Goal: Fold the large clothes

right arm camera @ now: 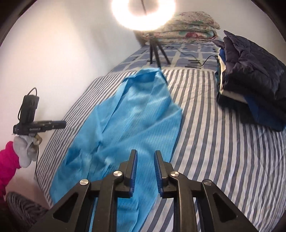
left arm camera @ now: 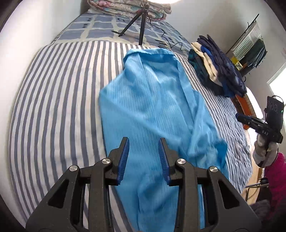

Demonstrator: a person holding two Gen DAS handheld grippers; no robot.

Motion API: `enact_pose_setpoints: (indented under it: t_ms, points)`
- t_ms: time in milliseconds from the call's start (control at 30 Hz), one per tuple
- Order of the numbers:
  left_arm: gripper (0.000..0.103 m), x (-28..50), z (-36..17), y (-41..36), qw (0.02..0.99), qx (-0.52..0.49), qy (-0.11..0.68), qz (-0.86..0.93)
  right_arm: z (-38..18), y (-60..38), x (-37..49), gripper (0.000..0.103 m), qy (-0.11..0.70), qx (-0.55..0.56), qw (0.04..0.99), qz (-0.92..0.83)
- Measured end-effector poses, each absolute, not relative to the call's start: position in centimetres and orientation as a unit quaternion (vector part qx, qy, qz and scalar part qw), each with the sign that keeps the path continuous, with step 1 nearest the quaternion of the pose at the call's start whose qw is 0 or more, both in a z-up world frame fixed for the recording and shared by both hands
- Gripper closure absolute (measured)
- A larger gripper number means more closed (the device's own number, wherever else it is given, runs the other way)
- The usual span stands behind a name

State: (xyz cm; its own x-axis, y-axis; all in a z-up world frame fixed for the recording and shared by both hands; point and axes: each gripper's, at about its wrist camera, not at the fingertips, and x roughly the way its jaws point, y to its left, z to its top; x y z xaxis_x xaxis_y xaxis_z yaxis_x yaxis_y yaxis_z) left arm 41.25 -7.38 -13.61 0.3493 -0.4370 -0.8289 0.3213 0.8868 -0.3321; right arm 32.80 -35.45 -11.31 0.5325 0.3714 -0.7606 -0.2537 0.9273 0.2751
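A long light-blue garment (left arm camera: 152,100) (right arm camera: 134,114) lies stretched lengthwise on the striped bed (left arm camera: 53,100) (right arm camera: 223,151), collar at the far end, one side folded over the middle. My left gripper (left arm camera: 144,141) hovers over its near part, jaws open, nothing between the blue pads. My right gripper (right arm camera: 145,153) hangs above the garment's near right edge, open by a narrow gap with no cloth in it. Each gripper shows in the other's view, held by a gloved hand: the right gripper (left arm camera: 250,121) off the bed's right edge, the left gripper (right arm camera: 53,125) beside the white wall.
A stack of folded dark, cream and blue clothes (left arm camera: 218,71) (right arm camera: 250,75) sits on the bed's right side. A tripod (left arm camera: 141,23) (right arm camera: 157,51) with a ring light (right arm camera: 143,10) stands at the far end, a cable beside it. Floral quilts (right arm camera: 189,25) are piled behind.
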Motion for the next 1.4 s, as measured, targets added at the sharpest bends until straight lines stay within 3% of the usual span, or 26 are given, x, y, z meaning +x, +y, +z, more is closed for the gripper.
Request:
enact_pose_setpoints:
  t_ms: [467, 800, 900, 1000, 1100, 1367, 1400]
  points:
    - [0.070, 54.9, -19.9, -12.9, 0.824, 0.018, 0.529, -0.200, -17.9, -32.8, 48.3, 0.089, 0.490, 0.069, 0.854, 0.163]
    - [0.070, 57.4, -22.3, -15.6, 0.823, 0.033, 0.525, -0.212, -20.8, -29.2, 50.4, 0.088, 0.518, 0.004, 0.838, 0.174]
    - [0.069, 57.4, -21.3, -14.5, 0.824, 0.004, 0.520, -0.227, -19.5, -30.3, 50.2, 0.085, 0.504, 0.021, 0.842, 0.191]
    - [0.053, 58.3, -20.2, -11.9, 0.826, -0.073, 0.512, -0.224, -17.4, -31.8, 49.9, 0.070, 0.464, 0.029, 0.864, 0.195]
    - [0.053, 59.5, -19.9, -10.6, 0.826, -0.114, 0.508, -0.216, -16.6, -33.4, 51.0, 0.068, 0.451, 0.062, 0.871, 0.185]
    - [0.053, 60.9, -21.3, -13.0, 0.810, -0.092, 0.524, -0.246, -18.7, -33.3, 53.0, 0.067, 0.469, 0.102, 0.852, 0.211]
    - [0.060, 60.9, -21.6, -13.4, 0.810, -0.086, 0.525, -0.248, -19.0, -32.9, 53.2, 0.067, 0.472, 0.097, 0.851, 0.209]
